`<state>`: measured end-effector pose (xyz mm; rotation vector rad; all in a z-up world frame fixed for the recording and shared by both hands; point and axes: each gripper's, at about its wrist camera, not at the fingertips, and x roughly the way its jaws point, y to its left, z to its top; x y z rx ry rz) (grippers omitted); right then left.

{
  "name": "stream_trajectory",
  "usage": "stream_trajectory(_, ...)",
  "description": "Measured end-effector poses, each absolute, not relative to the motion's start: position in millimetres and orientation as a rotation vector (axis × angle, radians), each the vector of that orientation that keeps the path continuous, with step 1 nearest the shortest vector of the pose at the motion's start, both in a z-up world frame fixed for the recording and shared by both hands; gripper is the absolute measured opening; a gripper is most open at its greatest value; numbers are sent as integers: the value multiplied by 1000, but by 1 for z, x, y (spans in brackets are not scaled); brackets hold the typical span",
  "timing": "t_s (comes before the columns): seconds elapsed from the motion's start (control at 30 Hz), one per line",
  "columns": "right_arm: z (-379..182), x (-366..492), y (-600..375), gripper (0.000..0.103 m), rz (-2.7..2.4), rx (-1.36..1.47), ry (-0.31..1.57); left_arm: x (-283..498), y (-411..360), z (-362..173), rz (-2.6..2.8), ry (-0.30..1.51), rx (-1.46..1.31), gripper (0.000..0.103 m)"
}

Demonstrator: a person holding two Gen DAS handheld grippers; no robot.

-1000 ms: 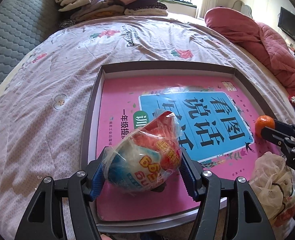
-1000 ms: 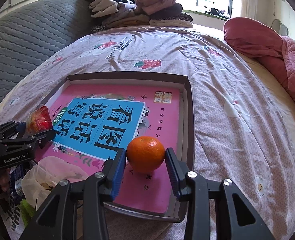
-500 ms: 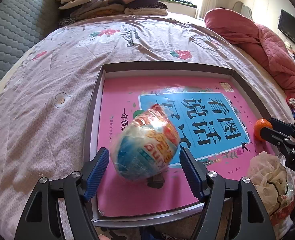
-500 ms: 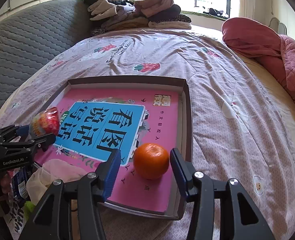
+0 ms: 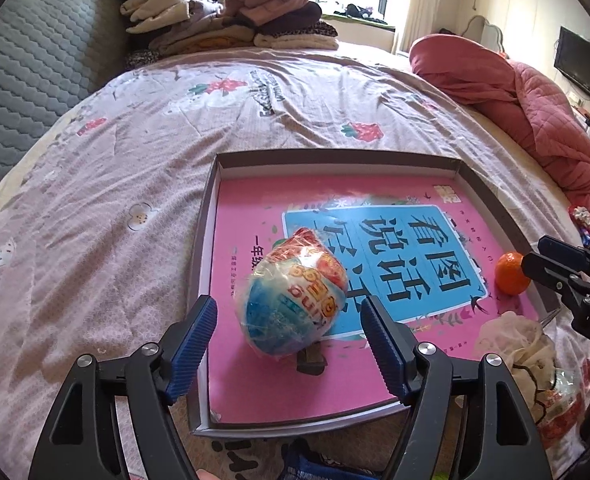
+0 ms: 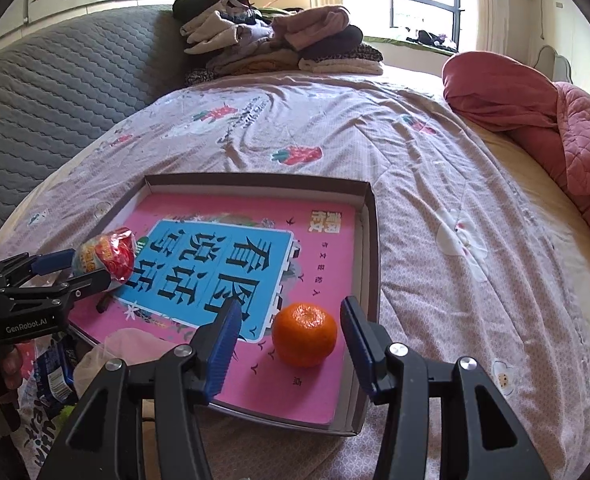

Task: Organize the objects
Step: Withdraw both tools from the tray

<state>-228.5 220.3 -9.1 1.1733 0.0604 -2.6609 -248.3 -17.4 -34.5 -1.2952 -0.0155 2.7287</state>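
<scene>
We're at the release step: left claw [image 5: 289, 340] open around the wrapped egg [image 5: 293, 308] at the tray's [image 5: 335, 158] 7 o'clock, right claw [image 6: 289, 338] open around the orange [image 6: 304, 334] at 5 o'clock; next we back both out and fetch more.

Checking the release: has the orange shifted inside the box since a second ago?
No. The orange sits at the same spot by the box's right wall; only the right claw has opened around it.

Book [image 5: 375, 248] title partly hidden behind wrapped egg toy [image 5: 295, 292]. Small print beside title illegible. Snack bags [image 6: 51, 376] near book cut off by frame edge.
</scene>
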Motion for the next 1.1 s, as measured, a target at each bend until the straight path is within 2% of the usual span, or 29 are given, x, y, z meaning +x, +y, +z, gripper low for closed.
stream_trajectory(1.1,67,-150,202,53,-2687,851,70,-136,-19,48,2863,39,-1048,75)
